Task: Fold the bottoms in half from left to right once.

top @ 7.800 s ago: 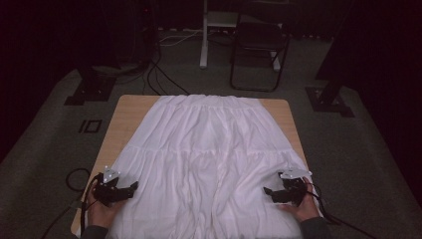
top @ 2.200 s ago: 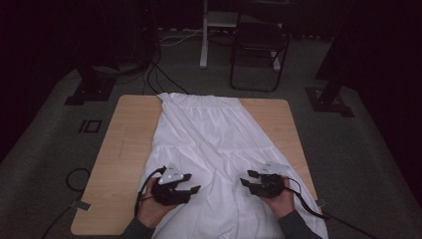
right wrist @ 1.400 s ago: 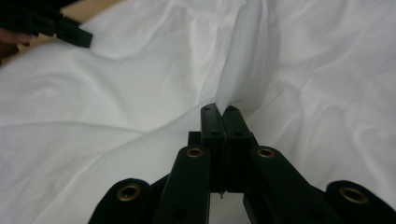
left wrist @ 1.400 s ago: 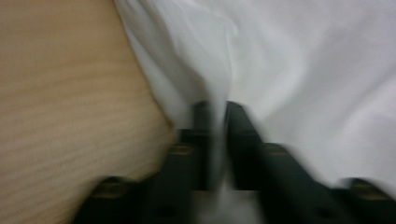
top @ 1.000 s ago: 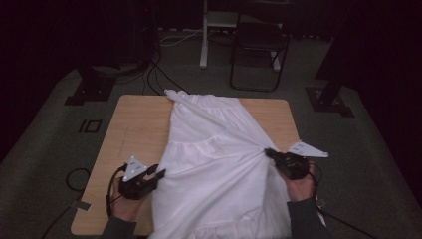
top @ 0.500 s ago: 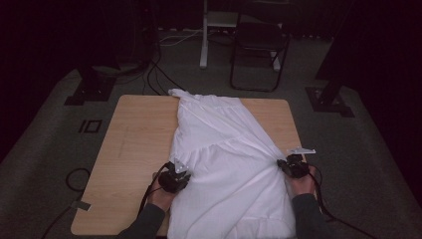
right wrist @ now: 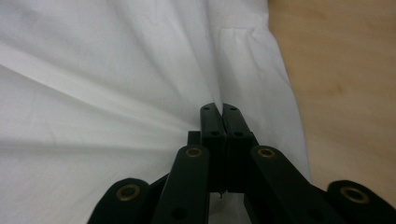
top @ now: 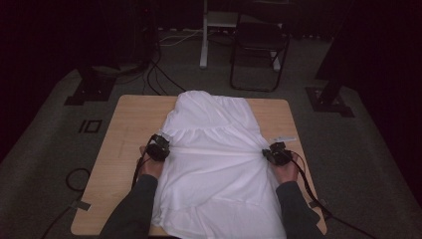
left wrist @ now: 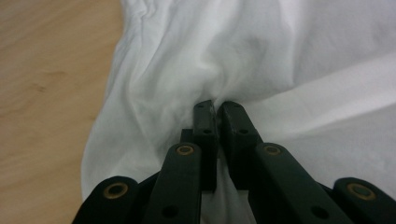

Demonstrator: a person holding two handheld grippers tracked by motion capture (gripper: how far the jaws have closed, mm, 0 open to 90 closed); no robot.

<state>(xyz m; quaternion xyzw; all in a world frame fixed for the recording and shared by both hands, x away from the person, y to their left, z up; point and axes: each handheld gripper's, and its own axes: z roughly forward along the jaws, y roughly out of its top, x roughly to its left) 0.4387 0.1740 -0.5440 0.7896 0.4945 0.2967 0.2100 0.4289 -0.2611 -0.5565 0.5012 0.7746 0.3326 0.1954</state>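
High view: white garment (top: 216, 149) folded, wrinkled.

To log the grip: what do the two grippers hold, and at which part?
Both hold the white garment: left gripper pinches its left side edge, right gripper its right side edge.

White cloth (top: 219, 164) near hem cut by bottom edge.
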